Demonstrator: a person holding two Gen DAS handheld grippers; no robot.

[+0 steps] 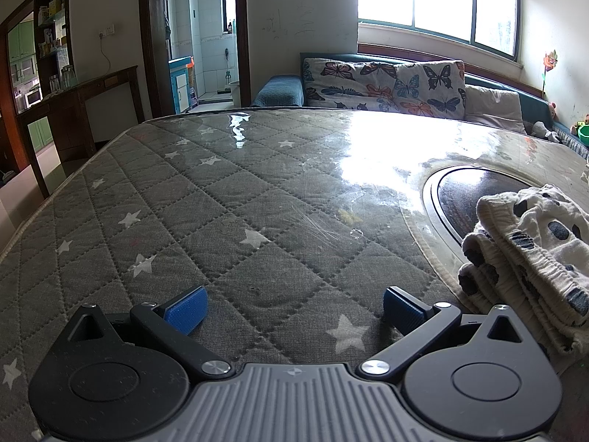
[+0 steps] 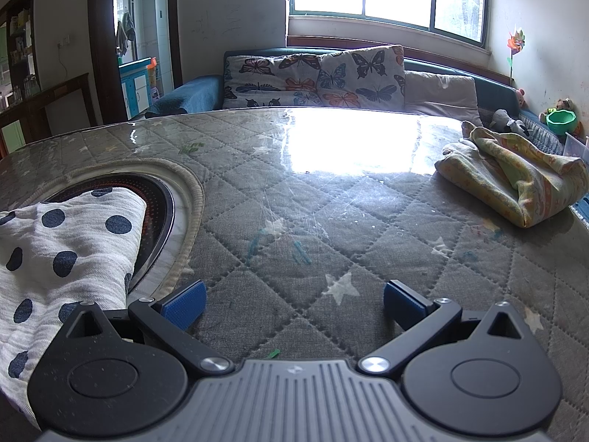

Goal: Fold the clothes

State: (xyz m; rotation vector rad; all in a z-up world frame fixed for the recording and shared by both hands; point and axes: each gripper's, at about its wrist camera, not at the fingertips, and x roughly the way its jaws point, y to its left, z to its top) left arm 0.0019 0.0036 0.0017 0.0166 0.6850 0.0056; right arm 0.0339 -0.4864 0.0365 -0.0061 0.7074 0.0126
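A white garment with dark blue dots (image 1: pixel 533 258) lies folded at the right of the left wrist view, its ribbed waistband edges stacked. It also shows in the right wrist view (image 2: pixel 62 258) at the left, partly over the round black hob. My left gripper (image 1: pixel 292 309) is open and empty, low over the quilted star-patterned table cover (image 1: pixel 221 202), left of the garment. My right gripper (image 2: pixel 292 305) is open and empty, just right of the garment. A yellow-and-green patterned cloth (image 2: pixel 515 180) lies bunched at the table's far right.
A round black hob (image 1: pixel 475 202) is set into the table under a glossy clear sheet. Behind the table stands a sofa with butterfly cushions (image 2: pixel 313 77). A dark wooden sideboard (image 1: pixel 73 110) stands at the left. Toys and a green bowl (image 2: pixel 561 119) sit at the far right.
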